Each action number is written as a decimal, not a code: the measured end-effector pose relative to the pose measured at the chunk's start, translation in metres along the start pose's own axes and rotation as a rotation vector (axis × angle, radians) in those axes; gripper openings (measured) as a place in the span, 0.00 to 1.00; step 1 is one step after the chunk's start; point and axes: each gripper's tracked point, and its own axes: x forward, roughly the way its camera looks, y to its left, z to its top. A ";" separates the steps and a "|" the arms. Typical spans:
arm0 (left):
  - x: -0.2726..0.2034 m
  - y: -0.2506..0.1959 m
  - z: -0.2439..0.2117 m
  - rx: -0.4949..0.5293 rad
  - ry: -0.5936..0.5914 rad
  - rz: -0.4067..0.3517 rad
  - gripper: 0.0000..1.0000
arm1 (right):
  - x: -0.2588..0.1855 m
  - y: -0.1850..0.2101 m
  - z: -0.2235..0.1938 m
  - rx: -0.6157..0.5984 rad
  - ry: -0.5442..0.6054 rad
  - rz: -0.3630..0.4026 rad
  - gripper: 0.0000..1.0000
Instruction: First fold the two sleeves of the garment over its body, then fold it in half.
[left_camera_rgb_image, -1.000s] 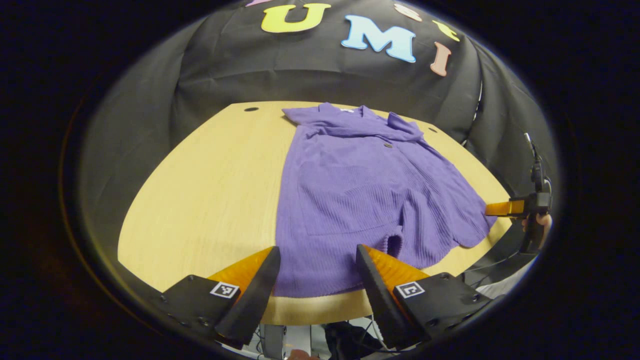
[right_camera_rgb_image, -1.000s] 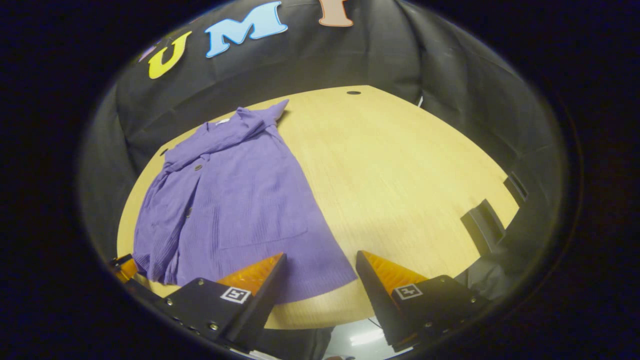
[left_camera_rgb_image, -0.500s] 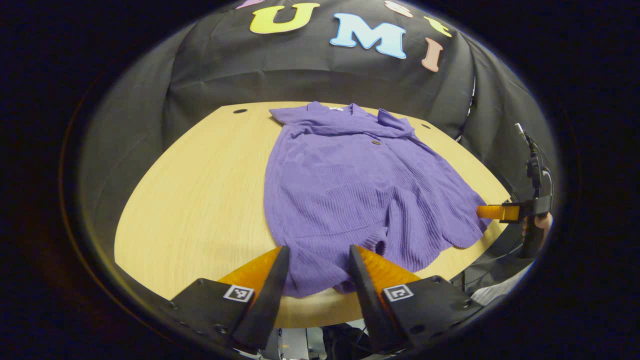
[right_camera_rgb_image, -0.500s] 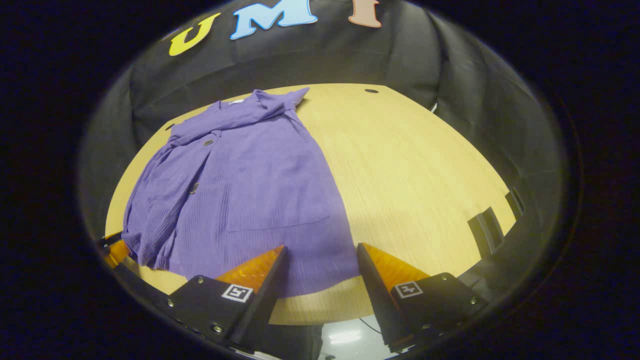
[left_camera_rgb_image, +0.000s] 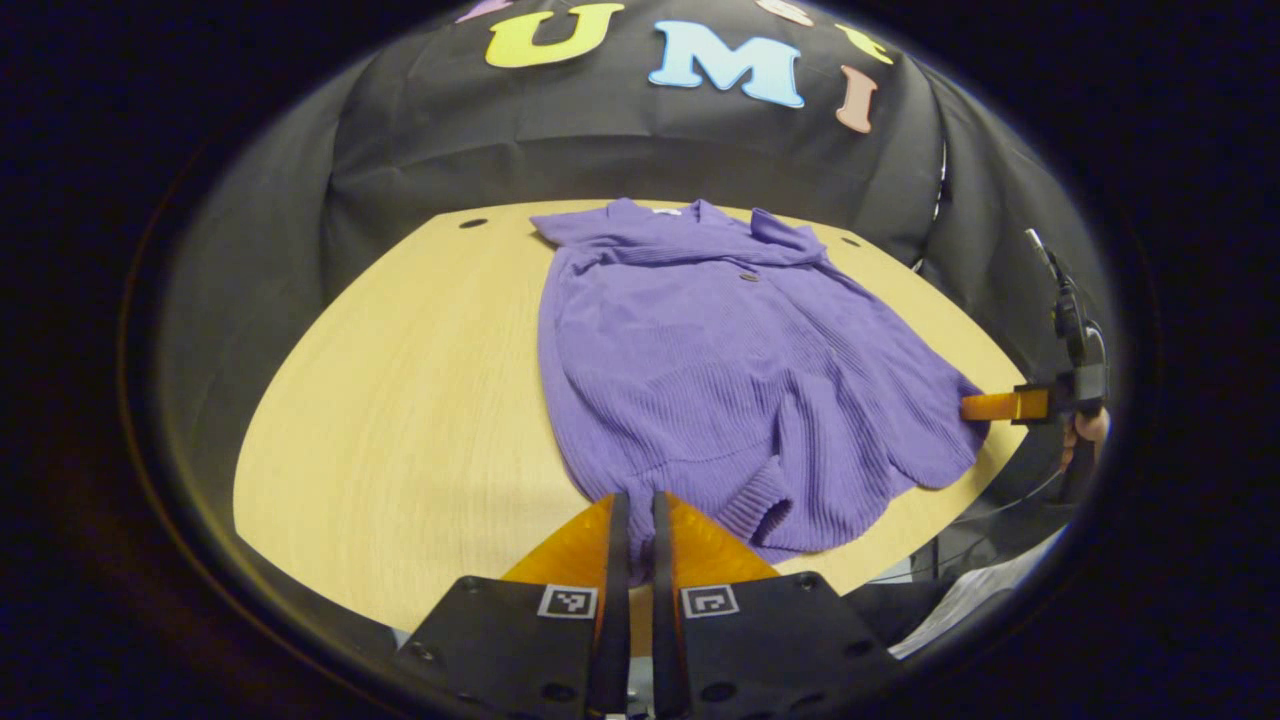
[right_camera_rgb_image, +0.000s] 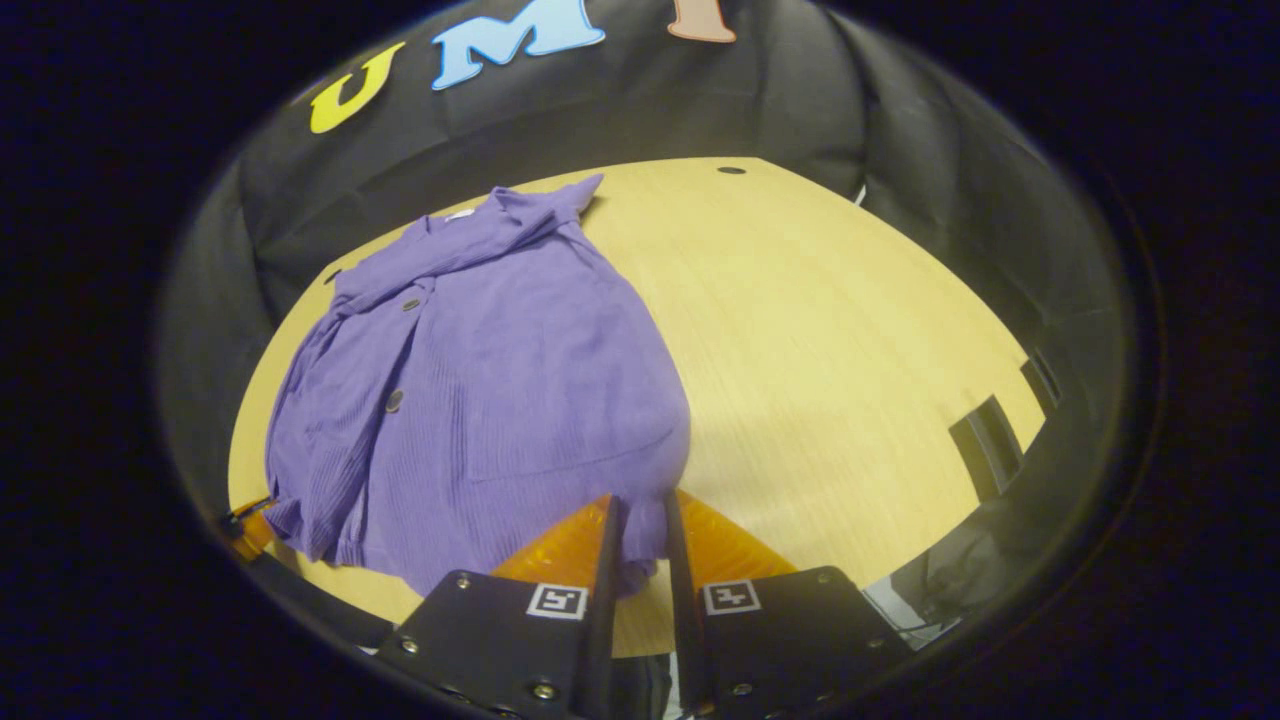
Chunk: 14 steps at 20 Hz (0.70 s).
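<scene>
Now each claw, left (left_camera_rgb_image: 633, 520) and right (right_camera_rgb_image: 640, 525), pinches the garment's (left_camera_rgb_image: 720, 370) near hem.

Recording booth or lab setup: black cloth wall (left_camera_rgb_image: 620, 140) draped behind a light wood desk (left_camera_rgb_image: 400, 400) with cable holes (right_camera_rgb_image: 731, 170), cables hanging at desk edge.
</scene>
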 end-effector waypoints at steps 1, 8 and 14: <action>0.002 0.002 0.002 -0.041 -0.002 -0.002 0.17 | -0.002 0.001 0.001 0.038 0.010 0.003 0.27; -0.010 -0.012 0.026 -0.246 -0.020 -0.131 0.08 | -0.016 0.014 0.030 0.196 -0.027 0.129 0.05; -0.018 -0.020 0.072 -0.237 -0.092 -0.193 0.07 | -0.036 0.027 0.079 0.121 -0.134 0.166 0.04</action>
